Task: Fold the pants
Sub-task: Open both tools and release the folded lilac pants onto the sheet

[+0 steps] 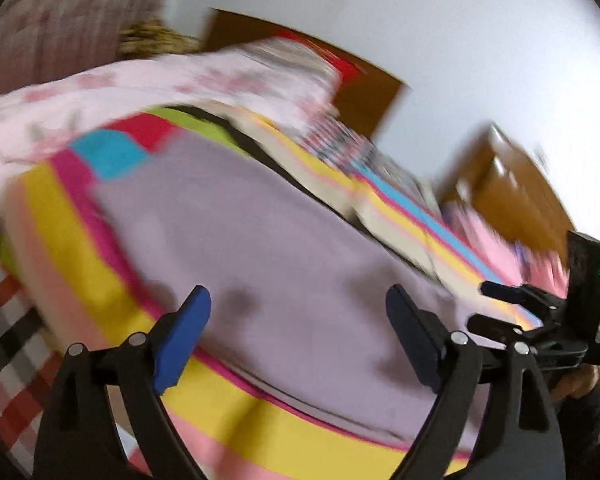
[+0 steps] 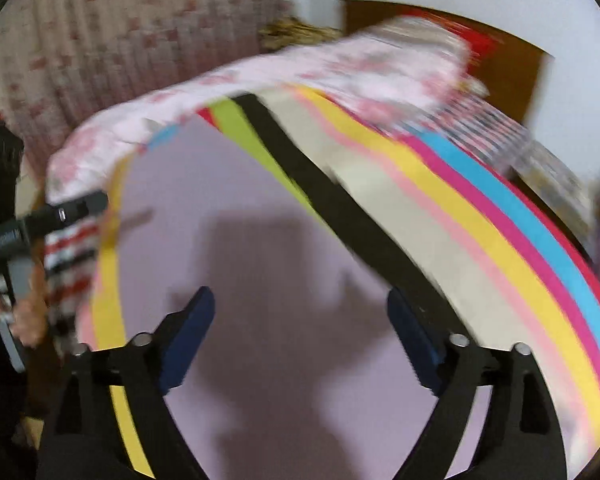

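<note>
Two blue fingers [image 1: 184, 332] (wide apart) above smooth lilac cloth [image 1: 260, 248].

surface: striped bedsheet [image 2: 500, 248] | on it: lilac pants [image 1: 260, 248], pink floral quilt [image 1: 140, 88]

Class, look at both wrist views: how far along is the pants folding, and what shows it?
Done: the lavender pants lie flat on the rainbow-striped bedspread, apparently as a smooth panel; blur hides how many folds are in.
In hand: nothing. The left gripper and right gripper both stand open above the cloth, fingers apart and empty.
Left: probably a further fold or a tidy-up, but the views cannot settle that.
</note>
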Motion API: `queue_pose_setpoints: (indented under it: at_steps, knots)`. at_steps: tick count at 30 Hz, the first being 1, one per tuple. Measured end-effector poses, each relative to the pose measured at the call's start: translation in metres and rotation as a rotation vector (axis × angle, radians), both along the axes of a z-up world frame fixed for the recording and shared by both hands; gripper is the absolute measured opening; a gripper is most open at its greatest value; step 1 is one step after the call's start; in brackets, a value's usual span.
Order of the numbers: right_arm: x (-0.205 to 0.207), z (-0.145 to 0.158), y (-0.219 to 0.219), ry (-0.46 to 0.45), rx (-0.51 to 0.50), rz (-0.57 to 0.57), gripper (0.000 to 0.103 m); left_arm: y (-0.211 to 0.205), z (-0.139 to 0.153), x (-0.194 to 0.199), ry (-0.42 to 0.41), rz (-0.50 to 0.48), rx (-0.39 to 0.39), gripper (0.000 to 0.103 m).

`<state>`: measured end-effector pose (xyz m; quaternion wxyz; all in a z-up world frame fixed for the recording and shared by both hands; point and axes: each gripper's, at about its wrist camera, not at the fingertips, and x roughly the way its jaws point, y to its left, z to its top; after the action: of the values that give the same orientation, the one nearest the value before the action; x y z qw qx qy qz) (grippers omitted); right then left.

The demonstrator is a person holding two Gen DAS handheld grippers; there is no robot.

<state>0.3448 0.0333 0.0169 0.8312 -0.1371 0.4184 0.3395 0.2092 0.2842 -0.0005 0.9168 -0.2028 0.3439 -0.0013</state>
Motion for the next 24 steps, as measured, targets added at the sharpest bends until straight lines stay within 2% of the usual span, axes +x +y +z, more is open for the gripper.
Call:
queue_pose_setpoints:
  at_steps: [1, 3, 6, 7, 8, 10, 13, 15, 18, 19, 20, 21, 23, 24]
  knots:
    - [-0.015, -0.008, -0.032, -0.004, -0.052, -0.089, 0.087, -0.019, -0.003, 0.002, 0.015, -0.047, 0.024, 0.090]
    - [-0.036, -0.017, -0.073, 0.016, -0.103, -0.197, 0.087, -0.061, -0.011, 0.004, 0.049, -0.150, 0.097, 0.090]
    - [-0.067, -0.040, -0.134, 0.077, -0.146, -0.306, 0.087, -0.099, -0.031, 0.009, 0.149, -0.213, 0.209, 0.090]
    - [-0.077, -0.054, -0.157, 0.109, -0.185, -0.348, 0.086, -0.111, -0.038, 0.010, 0.171, -0.227, 0.273, 0.095]
    - [-0.085, -0.055, -0.176, 0.131, -0.100, -0.361, 0.086, -0.118, -0.040, 0.011, 0.172, -0.229, 0.334, 0.097]
    - [-0.097, -0.055, -0.205, 0.147, -0.047, -0.419, 0.086, -0.125, -0.043, 0.016, 0.215, -0.218, 0.423, 0.097]
    - [-0.121, -0.044, -0.229, 0.087, -0.043, -0.430, 0.086, -0.132, -0.025, 0.016, 0.206, -0.214, 0.342, 0.097]
    - [-0.132, -0.037, -0.244, 0.032, -0.048, -0.466, 0.086, -0.154, -0.010, 0.010, 0.166, -0.234, 0.342, 0.097]
    - [-0.140, -0.032, -0.294, -0.030, 0.020, -0.569, 0.086, -0.210, 0.008, 0.007, 0.108, -0.363, 0.348, 0.097]
    - [-0.137, -0.034, -0.305, -0.027, 0.011, -0.603, 0.086, -0.236, 0.008, 0.010, 0.102, -0.431, 0.344, 0.099]
    - [-0.131, -0.044, -0.319, 0.007, -0.041, -0.651, 0.086, -0.254, 0.007, 0.014, 0.112, -0.462, 0.350, 0.099]
    - [-0.126, -0.060, -0.335, 0.058, -0.143, -0.715, 0.091, -0.271, 0.003, 0.018, 0.124, -0.483, 0.365, 0.099]
    - [-0.138, -0.064, -0.369, 0.083, 0.002, -0.718, 0.088, -0.306, -0.004, 0.025, 0.146, -0.516, 0.384, 0.099]
    - [-0.147, -0.063, -0.378, 0.068, -0.032, -0.728, 0.088, -0.317, -0.006, 0.027, 0.159, -0.528, 0.380, 0.099]
